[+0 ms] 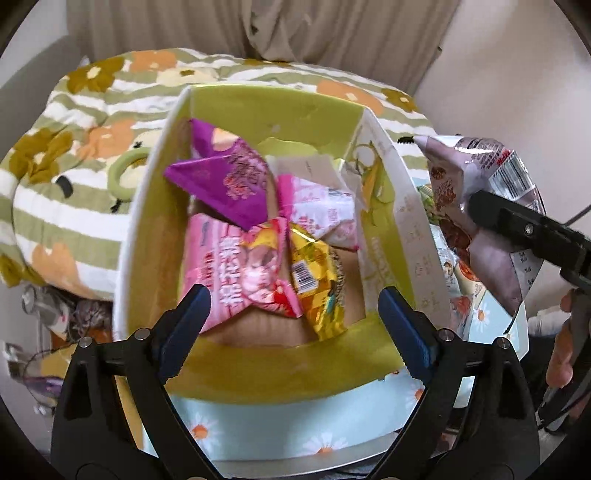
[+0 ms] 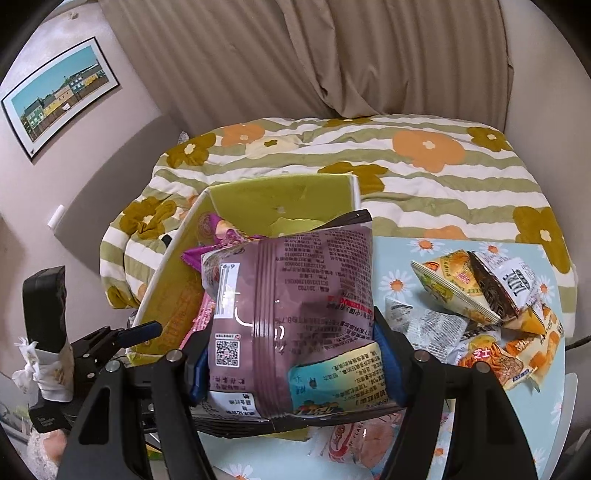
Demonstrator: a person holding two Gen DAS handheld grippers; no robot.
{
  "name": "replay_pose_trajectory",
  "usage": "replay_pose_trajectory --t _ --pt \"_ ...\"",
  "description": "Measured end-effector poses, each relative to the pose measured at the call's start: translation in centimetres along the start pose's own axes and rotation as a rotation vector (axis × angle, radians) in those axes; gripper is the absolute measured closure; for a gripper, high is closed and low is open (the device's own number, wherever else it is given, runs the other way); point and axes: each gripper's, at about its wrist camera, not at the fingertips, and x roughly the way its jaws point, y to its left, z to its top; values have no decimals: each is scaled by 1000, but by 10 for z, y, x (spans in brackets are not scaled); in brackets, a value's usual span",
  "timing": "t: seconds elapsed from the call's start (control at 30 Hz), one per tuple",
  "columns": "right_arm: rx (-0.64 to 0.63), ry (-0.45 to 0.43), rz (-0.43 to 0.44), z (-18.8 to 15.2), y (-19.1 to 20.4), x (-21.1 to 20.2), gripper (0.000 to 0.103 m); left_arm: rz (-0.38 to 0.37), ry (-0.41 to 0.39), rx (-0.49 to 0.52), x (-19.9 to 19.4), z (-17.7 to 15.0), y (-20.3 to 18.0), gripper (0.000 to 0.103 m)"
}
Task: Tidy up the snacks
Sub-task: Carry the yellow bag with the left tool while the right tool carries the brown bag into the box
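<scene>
Open box (image 1: 155,229) on the daisy cloth (image 1: 258,424), in front of the quilt (image 1: 66,177); curtain (image 1: 332,26) behind the quilt. Inside the box: triangular packet (image 1: 225,177) toward the back, two packets (image 1: 236,280) overlapping nearer the front, one more packet (image 1: 325,214) to their right. Left gripper (image 1: 291,325) over the box's near wall. Right of the box, above the cloth: large bag (image 2: 288,295) between the right gripper's (image 2: 291,354) pads. Further right on the cloth: heap of loose packets (image 2: 491,302).
</scene>
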Motion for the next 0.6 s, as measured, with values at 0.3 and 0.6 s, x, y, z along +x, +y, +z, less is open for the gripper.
replay_pose_trajectory --t 0.3,0.6 --pt "-20 57 104 20 25 24 34 84 -45 -82 -29 -4 27 11" --pt "32 76 144 7 31 46 3 143 -47 -102 -35 -17 39 11"
